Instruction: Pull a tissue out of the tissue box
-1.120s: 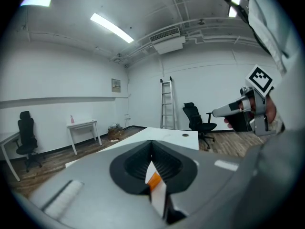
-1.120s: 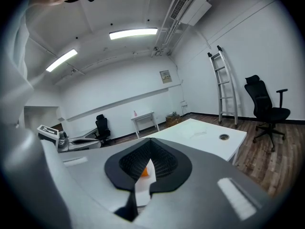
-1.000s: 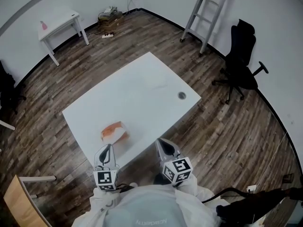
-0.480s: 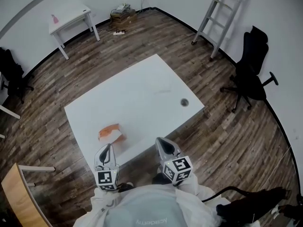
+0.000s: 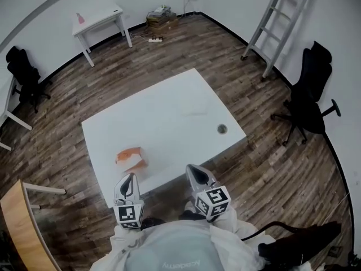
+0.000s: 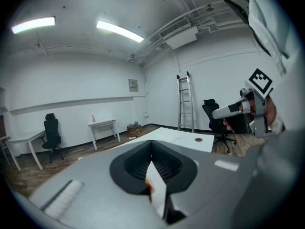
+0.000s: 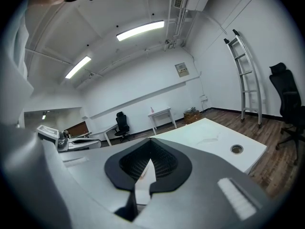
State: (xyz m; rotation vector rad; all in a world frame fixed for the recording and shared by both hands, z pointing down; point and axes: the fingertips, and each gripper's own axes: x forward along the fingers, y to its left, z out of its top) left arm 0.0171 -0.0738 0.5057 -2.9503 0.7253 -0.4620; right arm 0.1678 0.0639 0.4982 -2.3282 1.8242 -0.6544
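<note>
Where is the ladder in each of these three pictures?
Head view: ladder at upper right.
Left gripper view: ladder right of centre.
Right gripper view: ladder at upper right.
Shared landmark: black chair beside it.

tissue box [image 5: 131, 159] near edge, tabletop [image 5: 169, 112] seemingly open

Worktop [image 5: 169, 106] at room centre. On it, toward near-left corner: tissue box [image 5: 131, 159]; by right edge: cable hole [image 5: 222, 129]. At near edge: left gripper [image 5: 130, 177] just before tissue box, right gripper [image 5: 192, 169] further right. Behind worktop, far left: small table [image 5: 98, 17]; far right: ladder [image 5: 279, 21]. Right of worktop: office chair [image 5: 310, 92].
</note>
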